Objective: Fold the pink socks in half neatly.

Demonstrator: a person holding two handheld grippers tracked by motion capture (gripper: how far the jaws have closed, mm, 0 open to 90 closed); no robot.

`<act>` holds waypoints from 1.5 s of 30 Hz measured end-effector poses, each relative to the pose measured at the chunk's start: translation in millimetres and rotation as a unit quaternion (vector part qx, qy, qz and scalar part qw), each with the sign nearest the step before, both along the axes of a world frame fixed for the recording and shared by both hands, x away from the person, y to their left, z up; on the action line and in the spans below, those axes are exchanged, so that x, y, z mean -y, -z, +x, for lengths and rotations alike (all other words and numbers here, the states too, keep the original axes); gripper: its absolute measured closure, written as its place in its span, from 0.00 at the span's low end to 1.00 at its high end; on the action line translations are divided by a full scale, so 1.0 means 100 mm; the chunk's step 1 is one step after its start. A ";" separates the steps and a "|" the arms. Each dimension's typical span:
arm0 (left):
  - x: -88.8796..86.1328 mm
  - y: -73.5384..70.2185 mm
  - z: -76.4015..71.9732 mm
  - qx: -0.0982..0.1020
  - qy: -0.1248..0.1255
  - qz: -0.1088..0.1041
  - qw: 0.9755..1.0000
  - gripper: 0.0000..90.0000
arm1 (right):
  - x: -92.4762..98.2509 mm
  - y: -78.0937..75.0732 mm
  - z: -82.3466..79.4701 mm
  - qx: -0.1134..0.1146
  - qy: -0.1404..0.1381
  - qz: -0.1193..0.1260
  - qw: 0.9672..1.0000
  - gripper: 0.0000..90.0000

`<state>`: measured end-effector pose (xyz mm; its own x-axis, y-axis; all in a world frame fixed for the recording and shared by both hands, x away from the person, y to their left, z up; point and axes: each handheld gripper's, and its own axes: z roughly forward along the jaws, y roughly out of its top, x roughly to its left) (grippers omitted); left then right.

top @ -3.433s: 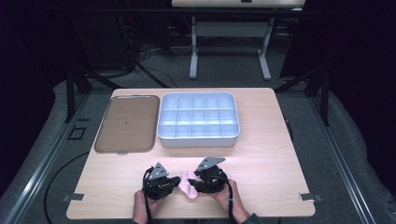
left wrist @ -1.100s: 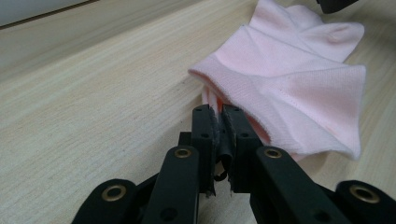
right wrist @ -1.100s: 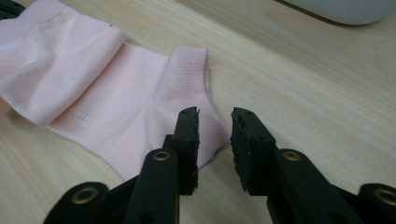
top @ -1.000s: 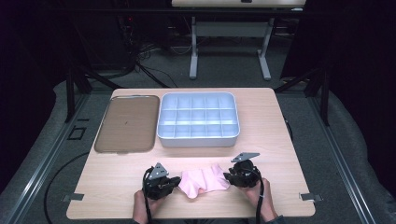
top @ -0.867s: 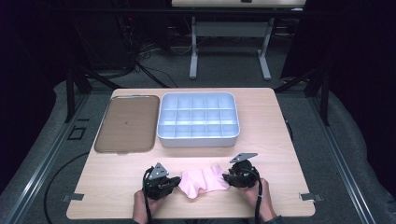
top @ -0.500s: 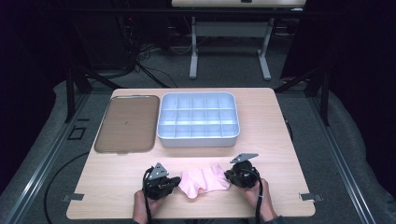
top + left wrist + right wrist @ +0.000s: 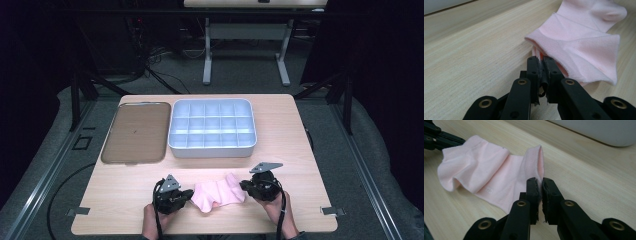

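A pink sock (image 7: 220,195) lies on the counter (image 7: 300,150) near its 6 o'clock edge, stretched between both tools, likely to flatten it. The left hand-held gripper (image 7: 541,65) is clamped on the cuff at the sock's 9 o'clock end; the right hand-held gripper (image 7: 541,185) pinches the 3 o'clock edge. How much fabric sits between the pads is hidden.

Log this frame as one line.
left gripper: shut on sock | right gripper: shut on sock | sock: on table, between grippers
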<state>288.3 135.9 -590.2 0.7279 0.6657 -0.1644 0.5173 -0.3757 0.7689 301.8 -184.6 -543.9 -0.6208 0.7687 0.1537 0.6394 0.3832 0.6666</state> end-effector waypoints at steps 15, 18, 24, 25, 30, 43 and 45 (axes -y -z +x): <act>0.00 0.00 0.00 0.001 0.001 0.000 1.000 0.94 | -0.23 -0.29 0.01 -0.003 -0.047 0.032 0.998 0.93; 0.00 0.00 0.00 0.001 0.001 0.000 1.000 0.94 | -0.31 -0.33 0.00 0.000 -0.055 0.034 0.998 0.93; 0.01 0.00 -0.01 0.003 0.000 0.002 1.000 0.94 | -0.50 -0.36 0.02 -0.004 -0.077 0.034 0.996 0.93; 0.01 0.00 -0.01 0.002 0.001 0.002 1.000 0.94 | -0.54 -0.36 0.02 -0.004 -0.082 0.035 0.996 0.93; 0.00 0.00 0.00 0.001 0.001 0.000 1.000 0.94 | -0.73 -0.34 0.05 -0.009 -0.098 0.030 0.995 0.93; 0.01 0.00 -0.01 0.004 0.000 0.002 1.000 0.94 | -1.03 -0.23 0.01 -0.007 -0.123 0.007 0.992 0.93; 0.01 0.00 -0.01 0.003 0.000 0.001 1.000 0.94 | -1.06 -0.22 -0.02 -0.008 -0.132 0.005 0.991 0.93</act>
<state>287.6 135.2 -590.3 0.7290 0.6661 -0.1579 0.5121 -0.3777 0.7714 300.1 -78.1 -522.4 -0.7971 0.5789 0.1718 0.5284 0.5311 0.6624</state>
